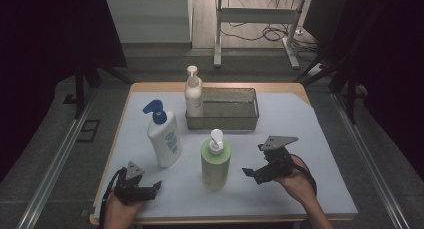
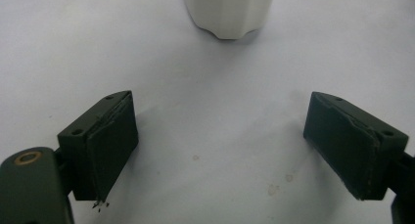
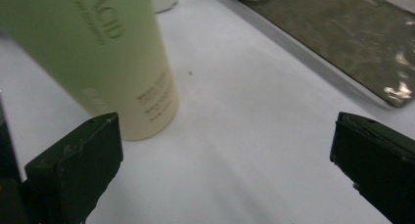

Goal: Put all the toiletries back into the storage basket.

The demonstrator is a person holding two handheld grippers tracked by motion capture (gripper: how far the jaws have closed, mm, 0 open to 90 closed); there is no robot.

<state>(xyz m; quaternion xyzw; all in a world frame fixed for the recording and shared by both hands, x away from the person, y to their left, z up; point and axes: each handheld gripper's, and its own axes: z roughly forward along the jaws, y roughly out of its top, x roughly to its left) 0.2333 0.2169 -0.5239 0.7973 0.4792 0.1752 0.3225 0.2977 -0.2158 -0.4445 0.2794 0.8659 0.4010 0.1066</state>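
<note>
The green bottle (image 1: 216, 161) stands upright mid-worktop (image 1: 300, 139), just beside the right gripper (image 1: 260, 161), whose spread jaws seem lined up to take it; the left gripper (image 1: 150, 189) rests released nearby.

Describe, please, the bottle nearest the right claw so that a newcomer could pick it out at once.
Start at the metal tray toward the far side of the white-covered table. In front of it, toward the person, stands the green pump bottle, just left of the open right claw. It alone has a pale green body; its neighbours are white.
</note>
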